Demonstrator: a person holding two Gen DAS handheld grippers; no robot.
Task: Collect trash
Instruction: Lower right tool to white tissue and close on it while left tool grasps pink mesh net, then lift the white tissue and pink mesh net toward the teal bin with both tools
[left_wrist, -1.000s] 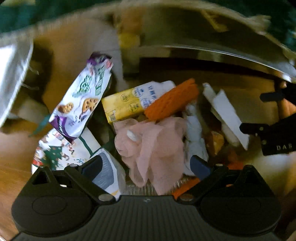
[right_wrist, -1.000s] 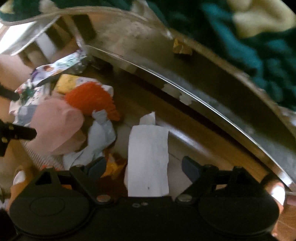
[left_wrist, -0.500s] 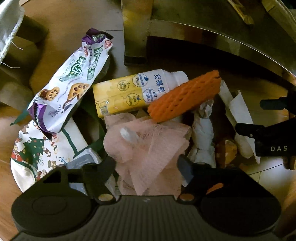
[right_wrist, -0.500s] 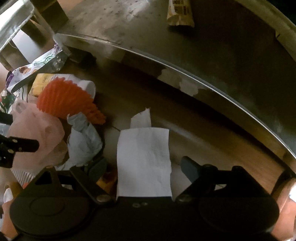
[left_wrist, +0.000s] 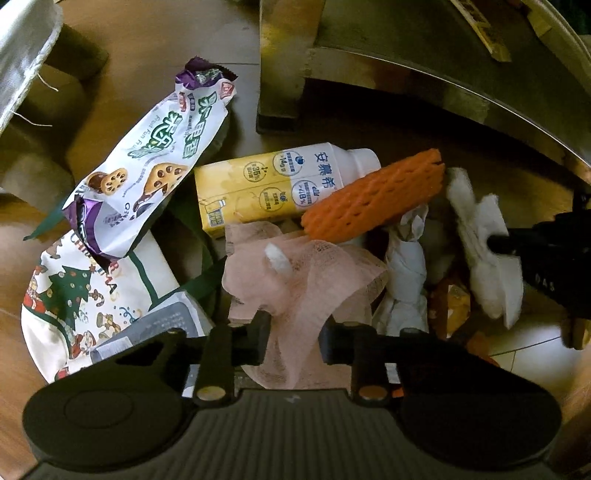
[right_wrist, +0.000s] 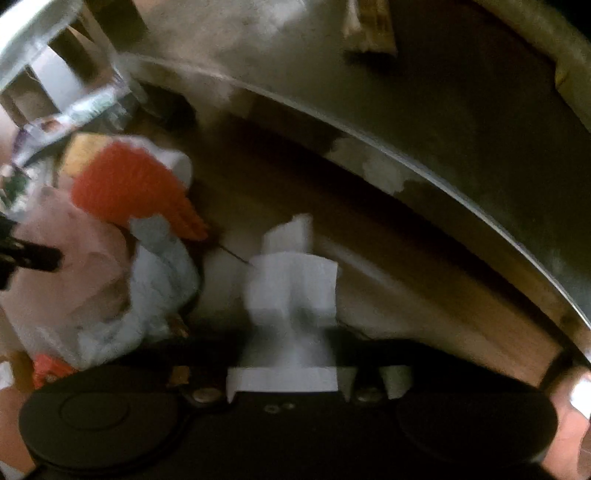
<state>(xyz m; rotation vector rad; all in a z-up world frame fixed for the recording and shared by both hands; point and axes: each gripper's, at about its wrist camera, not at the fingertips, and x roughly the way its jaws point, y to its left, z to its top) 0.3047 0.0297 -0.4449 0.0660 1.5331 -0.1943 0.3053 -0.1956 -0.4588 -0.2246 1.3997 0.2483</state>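
A heap of trash lies on the wooden floor. In the left wrist view my left gripper (left_wrist: 293, 338) is shut on the pink foam net (left_wrist: 306, 273). Around it lie a cookie wrapper (left_wrist: 147, 162), a yellow milk bottle (left_wrist: 273, 184), an orange foam net (left_wrist: 376, 195), crumpled white tissue (left_wrist: 404, 269) and a Christmas-print bag (left_wrist: 85, 299). In the blurred right wrist view my right gripper (right_wrist: 291, 343) is shut on a folded white tissue (right_wrist: 291, 291), which bunches between the jaws. That tissue (left_wrist: 484, 251) and the right gripper (left_wrist: 546, 254) show at the right of the left wrist view.
A round table's metal-edged rim (left_wrist: 480, 88) curves over the heap, with its leg (left_wrist: 284, 62) behind the bottle. The rim (right_wrist: 424, 162) also arcs across the right wrist view. A wrapper (right_wrist: 369, 26) lies on the tabletop. Pale fabric (left_wrist: 22, 55) hangs at far left.
Both grippers closed from open: the left on the pink foam net, the right on the white tissue, which crumpled. Both views came closer to the heap.
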